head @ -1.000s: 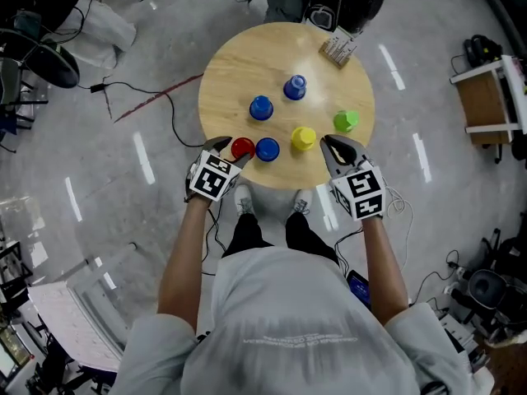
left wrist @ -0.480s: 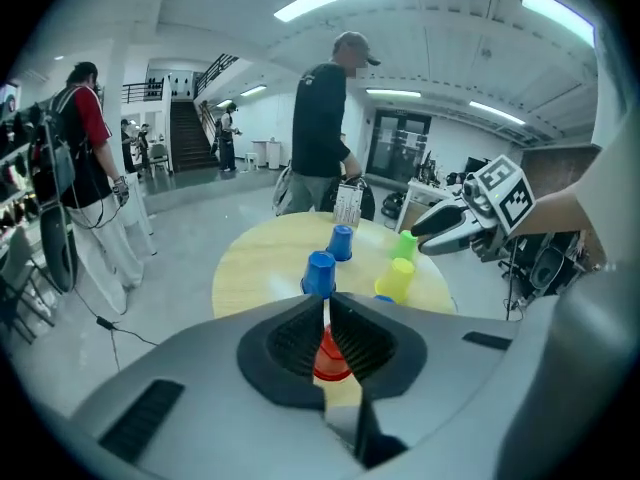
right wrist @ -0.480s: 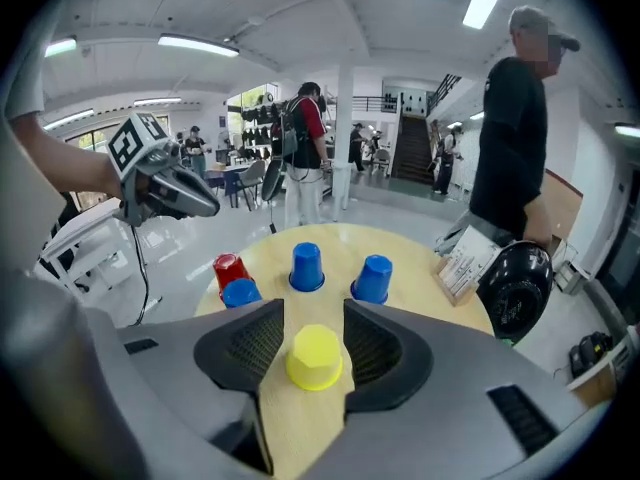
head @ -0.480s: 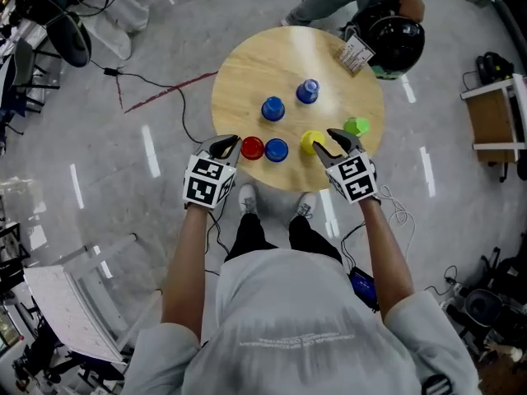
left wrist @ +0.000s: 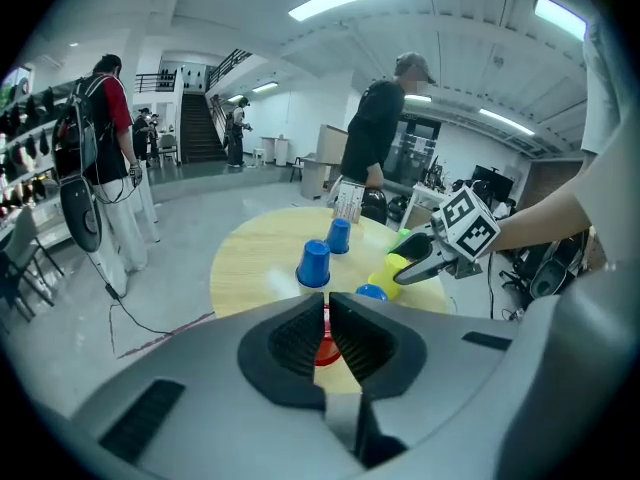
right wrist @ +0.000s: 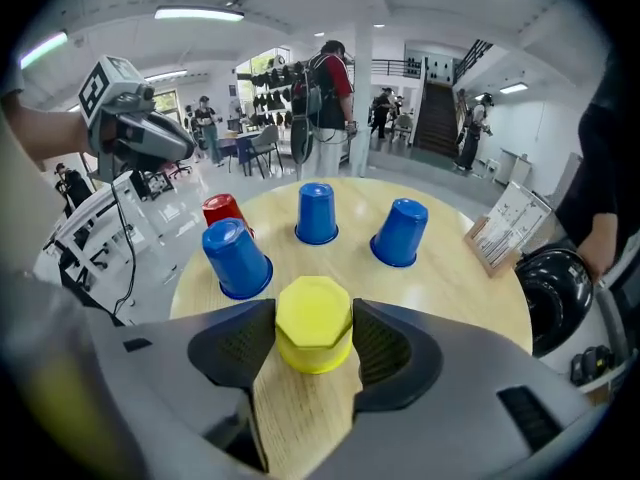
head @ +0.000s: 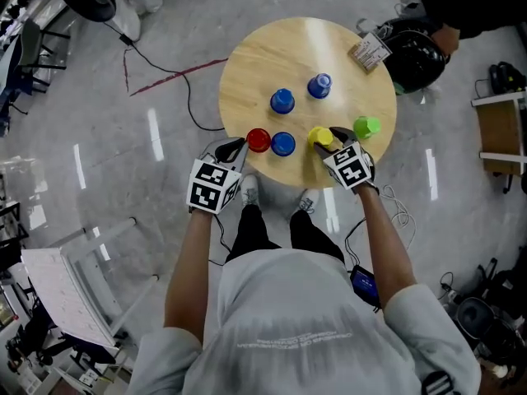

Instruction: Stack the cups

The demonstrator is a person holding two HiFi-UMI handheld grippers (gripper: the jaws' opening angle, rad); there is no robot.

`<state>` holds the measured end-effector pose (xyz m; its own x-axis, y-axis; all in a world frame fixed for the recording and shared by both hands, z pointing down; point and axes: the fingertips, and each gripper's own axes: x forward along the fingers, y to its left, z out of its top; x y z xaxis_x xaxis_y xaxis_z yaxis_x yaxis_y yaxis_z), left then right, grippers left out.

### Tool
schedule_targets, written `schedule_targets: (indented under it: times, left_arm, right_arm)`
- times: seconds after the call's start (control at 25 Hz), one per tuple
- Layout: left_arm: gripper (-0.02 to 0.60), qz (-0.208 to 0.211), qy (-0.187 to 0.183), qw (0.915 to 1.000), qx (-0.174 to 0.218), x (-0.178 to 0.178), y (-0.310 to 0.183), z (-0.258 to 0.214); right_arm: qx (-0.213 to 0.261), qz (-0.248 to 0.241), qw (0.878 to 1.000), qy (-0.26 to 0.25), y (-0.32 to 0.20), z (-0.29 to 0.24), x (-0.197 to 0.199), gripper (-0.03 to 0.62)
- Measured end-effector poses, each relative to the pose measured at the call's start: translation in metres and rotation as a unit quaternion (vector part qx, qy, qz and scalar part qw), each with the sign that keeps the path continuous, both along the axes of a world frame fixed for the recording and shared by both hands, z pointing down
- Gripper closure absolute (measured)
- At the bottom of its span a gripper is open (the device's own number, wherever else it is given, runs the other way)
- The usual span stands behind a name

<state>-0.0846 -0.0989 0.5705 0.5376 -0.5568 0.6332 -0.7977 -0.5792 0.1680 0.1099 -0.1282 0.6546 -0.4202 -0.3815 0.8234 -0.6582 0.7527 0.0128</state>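
Note:
Several upside-down cups stand on the round wooden table (head: 247, 64): two blue ones (head: 282, 100) (head: 320, 85) at the back, then red (head: 258, 141), blue (head: 283, 144), yellow (head: 320, 137) and green (head: 366, 127) along the near edge. My right gripper (head: 330, 139) (right wrist: 315, 315) has just been opening its jaws. They stand on either side of the yellow cup (right wrist: 314, 320), which rests on the table. My left gripper (head: 233, 149) (left wrist: 327, 303) has just been closing and is shut on nothing. It hangs just short of the red cup (left wrist: 324, 350).
A small printed card stand (head: 370, 53) sits at the table's far right edge, with a black helmet (head: 416, 44) on the floor beyond it. A cable (head: 165, 81) runs across the floor at left. A shelf unit (head: 498, 134) stands at right. People stand beyond the table (left wrist: 375, 133).
The right gripper came down and forward, and its shut jaws opened around the yellow cup. The left gripper's open jaws closed, and it rose a little beside the red cup.

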Motion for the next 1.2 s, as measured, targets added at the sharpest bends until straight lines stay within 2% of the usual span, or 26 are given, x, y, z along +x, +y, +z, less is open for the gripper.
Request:
schedule_targets:
  times: [0.24,0.52,1.04,1.2]
  left_arm:
    - [0.549,-0.015,-0.005,0.9999,-0.002,-0.009,0.002,0.002]
    - [0.549,-0.008,-0.011,0.9999,0.001,-0.010,0.002,0.002]
    - [0.549,-0.010,-0.021,0.9997,-0.008,-0.016,0.003,0.013]
    - [0.549,-0.005,-0.018,0.9998,-0.004,-0.017,0.000,0.006]
  right_arm:
    - [0.015,-0.027,0.999,-0.010,0.008,-0.014,-0.020,0.336]
    - [0.015,-0.047,0.999,-0.003,0.019,-0.015,-0.033,0.336]
    - [0.003,-0.024,1.000,-0.015,0.022,0.001,-0.042,0.333]
    - [0.002,-0.017,1.000,-0.018,0.028,-0.008,-0.044,0.294]
